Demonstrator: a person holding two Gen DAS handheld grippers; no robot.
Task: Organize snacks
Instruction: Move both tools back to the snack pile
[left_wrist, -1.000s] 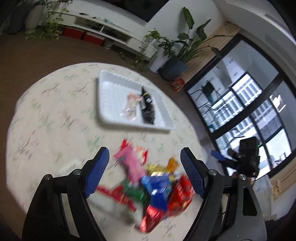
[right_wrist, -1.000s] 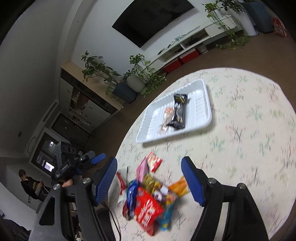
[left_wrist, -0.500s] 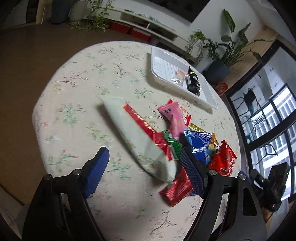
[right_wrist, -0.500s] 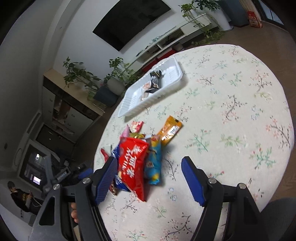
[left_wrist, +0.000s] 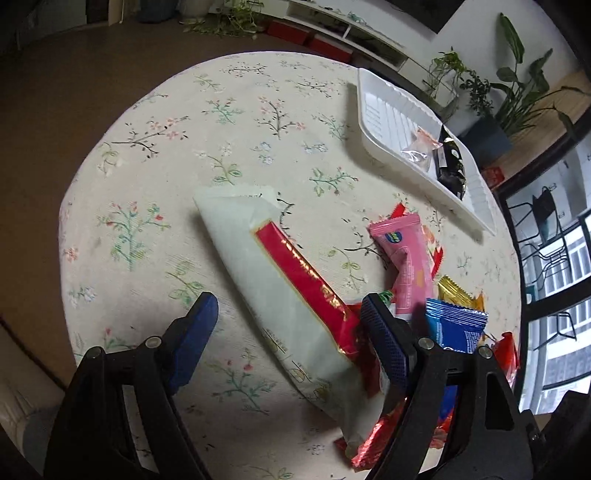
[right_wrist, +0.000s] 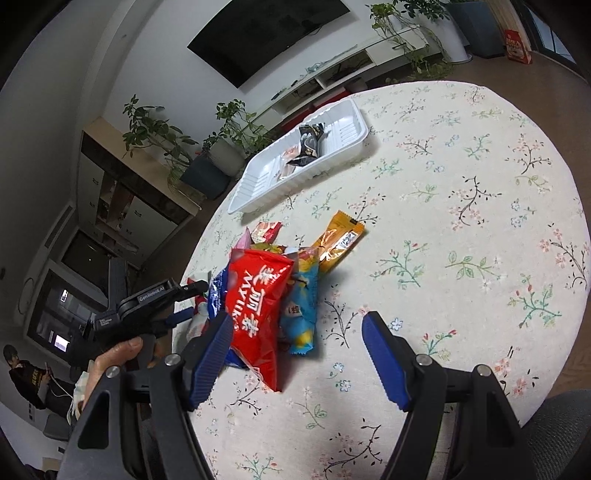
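1. While both grippers hang over it, the round table with a flowered cloth fills most of each view, and it carries all the snacks.
2. At the far side of the table lies the white tray, and it holds a black packet and a small clear packet side by side.
3. Nearer to the cameras, the long pale green bag with a red stripe lies flat on the cloth, and its lower end rests on the pile of snacks.
4. The left gripper stands open, with its blue fingers on either side of this bag; the right finger seems to be just beside the bag's edge, but I cannot tell if it touches.
5. The right gripper is open too and grips nothing; its left finger is in front of the red bag, and bare cloth lies between the fingers.
6. The red bag lies on top of the pile, partly over a light blue packet.
7. A pink packet and a dark blue packet lie in the same pile, at the side of the left gripper.
8. An orange packet lies at the pile's far edge, towards the tray.
9. A hand holds the left gripper's handle at the table edge, seen from the right wrist.
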